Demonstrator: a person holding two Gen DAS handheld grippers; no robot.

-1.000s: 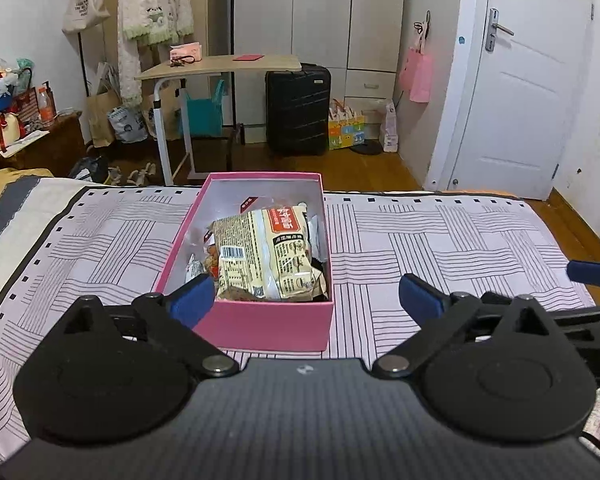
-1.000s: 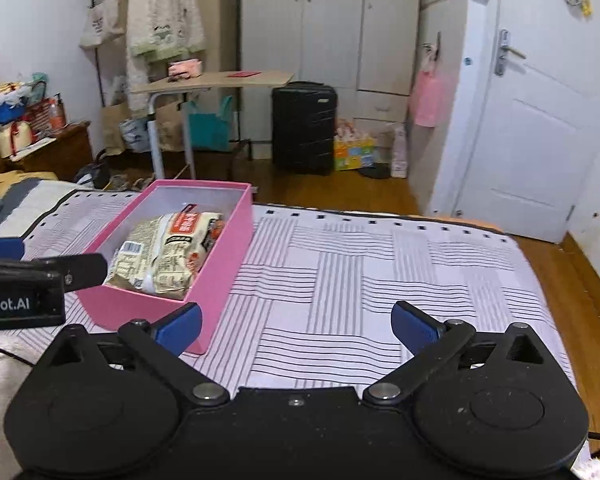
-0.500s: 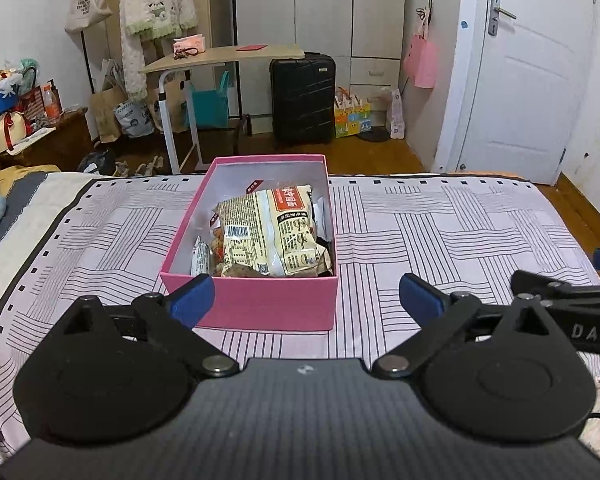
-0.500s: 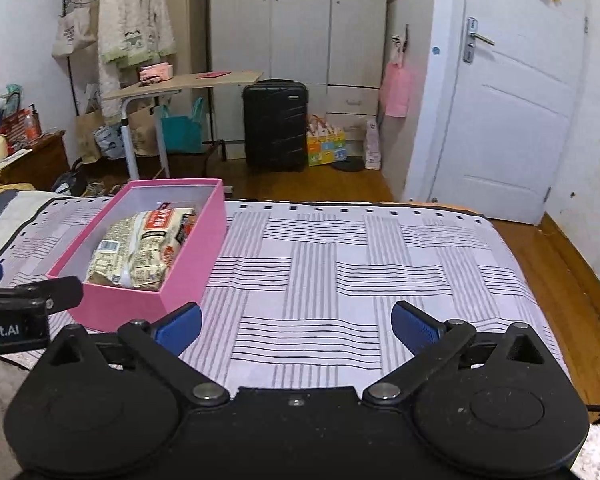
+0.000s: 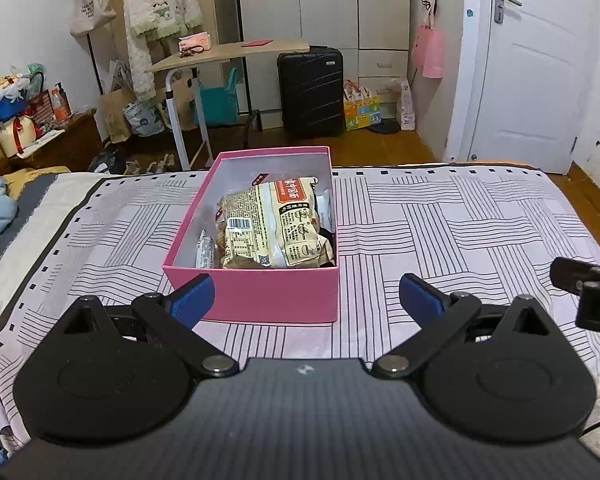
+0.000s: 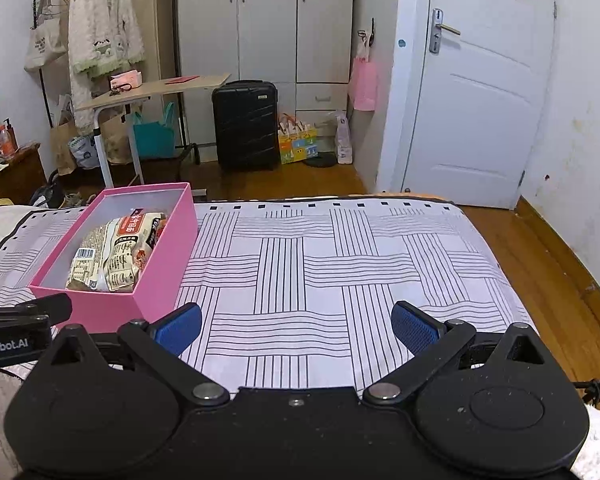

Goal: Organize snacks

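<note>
Blue pads sit on the tips of the left fingers (image 5: 190, 294), and they are spread wide apart with nothing between them. The left gripper (image 5: 304, 296) hangs just in front of the pink box (image 5: 256, 294), low over the bed (image 5: 440, 216). The right gripper (image 6: 296, 326) is spread wide too and holds nothing; it hangs over a bare part of the striped sheet, with the box off to its left. The box stands on the bed with no lid on it. Inside lies a big tan snack bag (image 5: 276, 224), tilted up on smaller packs, with a little white pack (image 5: 206, 252) squeezed in by the left wall. The bag's top looks about level with the rim of the box. No loose snacks show on the sheet, so the job looks close to done, but I cannot see the part of the bed behind the grippers. Here is what could go wrong, I think. The bed is soft, so a push on the near wall of the box could make it slide or tip. If the left fingers go in to press the bag flat, they could crush what is inside it. The bag is slippery and puffy, so a pinch at its edge might slip off. The two grippers are near each other, and the dark end of the right one shows at the edge of the left view, so they could bump if both reach for the box.
</note>
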